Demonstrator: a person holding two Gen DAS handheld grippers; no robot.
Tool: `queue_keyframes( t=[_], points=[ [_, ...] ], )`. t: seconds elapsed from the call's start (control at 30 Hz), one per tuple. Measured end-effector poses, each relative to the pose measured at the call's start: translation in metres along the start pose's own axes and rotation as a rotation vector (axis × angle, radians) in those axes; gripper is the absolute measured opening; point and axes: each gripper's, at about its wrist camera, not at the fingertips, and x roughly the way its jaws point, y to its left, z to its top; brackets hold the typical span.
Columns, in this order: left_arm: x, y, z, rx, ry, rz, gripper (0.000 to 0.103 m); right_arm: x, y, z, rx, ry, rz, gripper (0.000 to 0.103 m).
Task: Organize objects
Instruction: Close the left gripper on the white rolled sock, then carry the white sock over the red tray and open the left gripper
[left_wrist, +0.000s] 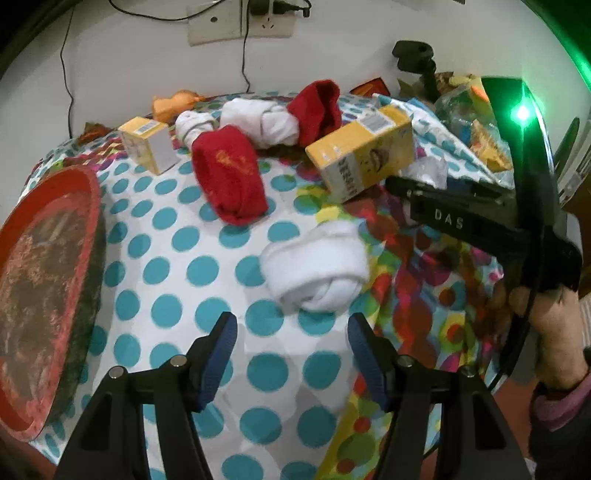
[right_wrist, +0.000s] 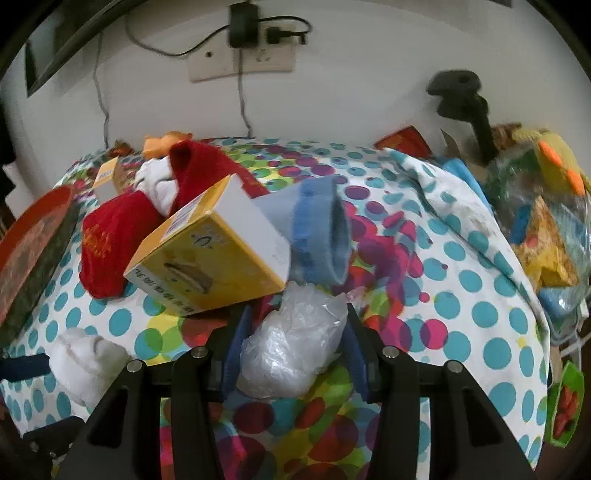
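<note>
— Socks, boxes and a plastic bag are what we have scattered over the polka-dot tablecloth (left_wrist: 207, 273). Where do our grippers stand?

— Our left gripper (left_wrist: 291, 341) hangs over the near part of the cloth with its jaws spread and nothing between them. The rolled white sock (left_wrist: 316, 266) lies just beyond its fingertips, not touching them.

— And our right gripper (right_wrist: 293, 345)?

— Its jaws are pinching the crumpled clear plastic bag (right_wrist: 295, 339), which fills the gap between the blue pads (right_wrist: 234, 345). In the left view we see that gripper coming in from the right.

— What lies farther off?

— A rolled red sock (left_wrist: 231, 177) sits left of centre. Right of it the large yellow box (left_wrist: 364, 155) lies tilted, and a blue sock (right_wrist: 317, 236) rests against its far right side. At the far edge we see a second red sock (left_wrist: 317, 107) tangled with white socks (left_wrist: 258, 120), and a small yellow box (left_wrist: 147, 144) to their left.

— Anything at the edges?

— A round red tray (left_wrist: 48, 295) sits on the left, and a heap of packaged goods (right_wrist: 543, 229) on the far right.
</note>
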Motion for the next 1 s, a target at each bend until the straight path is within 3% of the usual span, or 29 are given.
queue_keyframes(
  t=[0.37,0.57,0.67,0.77,1.0],
  points=[
    [0.027,-0.011,0.025,0.001,-0.008,-0.065,0.064,0.003,-0.004,0.0,0.022,0.01,0.025,0.046],
    [0.037,-0.016,0.027,0.01,-0.028,-0.02,0.064,0.004,-0.004,0.0,0.012,0.013,0.017,0.046],
    [0.037,-0.014,0.025,0.0,-0.05,-0.036,0.064,0.005,-0.004,0.0,0.01,0.018,0.017,0.047],
    [0.035,-0.015,0.022,0.011,-0.06,-0.054,0.049,0.006,-0.004,0.0,0.01,0.028,0.024,0.047],
    [0.027,-0.015,0.016,0.012,-0.066,-0.028,0.048,0.007,-0.001,0.0,0.009,0.042,0.018,0.047]
  ],
)
